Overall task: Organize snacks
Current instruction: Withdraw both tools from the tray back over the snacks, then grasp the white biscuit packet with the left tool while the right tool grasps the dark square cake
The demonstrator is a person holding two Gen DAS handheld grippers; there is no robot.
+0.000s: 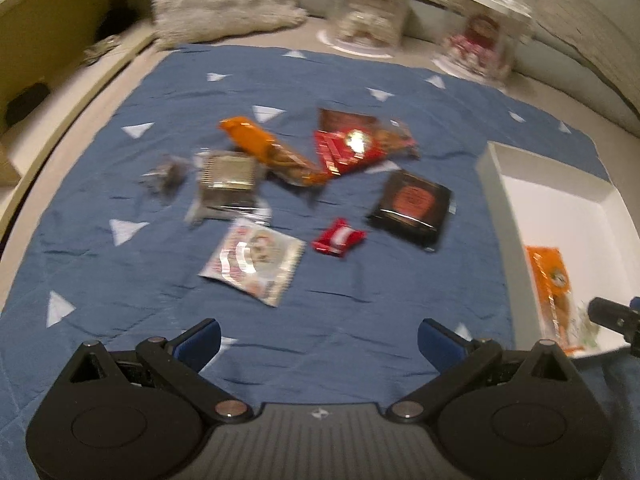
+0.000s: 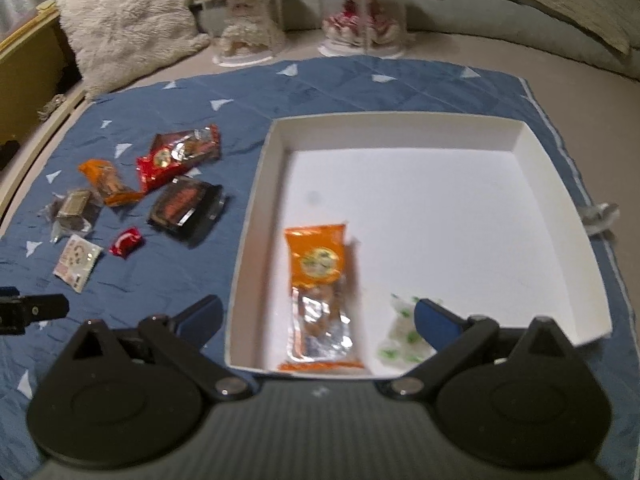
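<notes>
Left gripper (image 1: pixel 319 336) spread wide, empty, above bare blue cloth (image 1: pixel 340 320) near the scattered snacks (image 1: pixel 256 264). Right gripper (image 2: pixel 316 318) likewise spread over the white box's (image 2: pixel 256 216) near edge; orange packet (image 2: pixel 320 292) inside, far half vacant.

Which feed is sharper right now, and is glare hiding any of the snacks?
Left wrist view: motion-blurred throughout, wrappers smeared, with a bright glare spot on the red packet. Right wrist view: steadier, the white box edges fairly crisp, though the orange packet inside is slightly smeared and its foil end shines. Both views bend straight lines at the edges and look dim and warm-lit.
</notes>
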